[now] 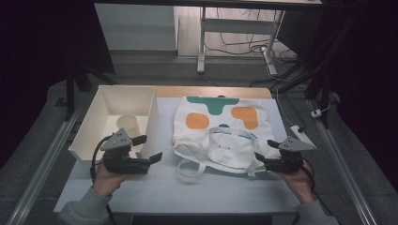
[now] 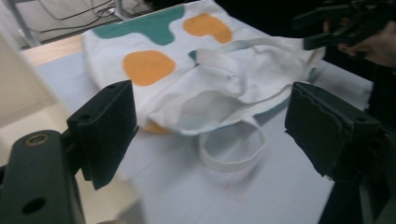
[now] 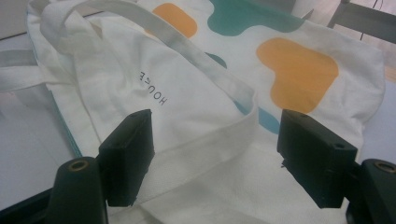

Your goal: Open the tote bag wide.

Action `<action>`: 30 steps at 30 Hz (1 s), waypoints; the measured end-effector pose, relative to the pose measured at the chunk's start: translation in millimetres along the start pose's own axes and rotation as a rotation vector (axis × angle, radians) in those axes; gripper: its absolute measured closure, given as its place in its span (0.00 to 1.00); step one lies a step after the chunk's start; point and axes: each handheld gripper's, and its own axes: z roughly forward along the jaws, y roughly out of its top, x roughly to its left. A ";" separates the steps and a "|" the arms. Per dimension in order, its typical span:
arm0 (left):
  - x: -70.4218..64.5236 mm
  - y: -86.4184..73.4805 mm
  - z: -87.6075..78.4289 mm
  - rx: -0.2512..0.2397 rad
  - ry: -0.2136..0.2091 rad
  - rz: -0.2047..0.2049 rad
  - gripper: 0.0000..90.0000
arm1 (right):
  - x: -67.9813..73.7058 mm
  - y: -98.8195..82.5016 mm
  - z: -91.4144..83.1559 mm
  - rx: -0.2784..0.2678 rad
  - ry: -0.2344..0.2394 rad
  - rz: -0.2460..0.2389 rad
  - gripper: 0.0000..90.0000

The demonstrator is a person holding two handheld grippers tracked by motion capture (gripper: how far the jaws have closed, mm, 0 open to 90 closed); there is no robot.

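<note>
A white tote bag (image 1: 220,136) printed with orange and green shapes lies flat on the middle of the table, its mouth and handles toward the person. One handle loop (image 2: 233,149) trails onto the table in front of the bag. My left gripper (image 1: 149,147) hovers open beside the bin's near right corner, pointing at the bag (image 2: 154,65) with nothing between its jaws. My right gripper (image 1: 265,151) stands open at the bag's near right corner. In the right gripper view (image 3: 219,130) its jaws straddle the bag's fabric (image 3: 177,107) and a strap, with both pads apart from the cloth.
A deep white bin (image 1: 152,117) stands at the table's left, with a pale cup-like cylinder (image 1: 127,125) inside. A white power strip (image 1: 300,133) lies at the table's right edge. Bare pale tabletop (image 1: 211,192) stretches along the near side.
</note>
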 end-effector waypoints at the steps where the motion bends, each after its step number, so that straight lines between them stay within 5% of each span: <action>1: 0.0 0.0 0.0 0.000 0.000 0.000 0.19 | 0.2 0.1 0.0 0.001 -0.001 -0.002 0.30; 5: -21.0 5.1 16.0 0.026 -0.043 0.046 0.19 | 1.1 0.8 -0.3 -0.004 -0.001 -0.003 0.30; 11: -32.1 2.1 43.3 0.075 -0.076 0.051 0.20 | 2.8 2.0 -0.1 -0.006 0.002 -0.009 0.30; 14: -38.8 -1.0 58.5 0.120 -0.074 0.084 0.20 | 3.3 1.8 1.1 -0.005 0.007 -0.010 0.30; 30: -45.7 -0.1 114.5 0.202 -0.126 0.111 0.22 | 13.7 7.1 4.7 -0.030 0.032 -0.041 0.30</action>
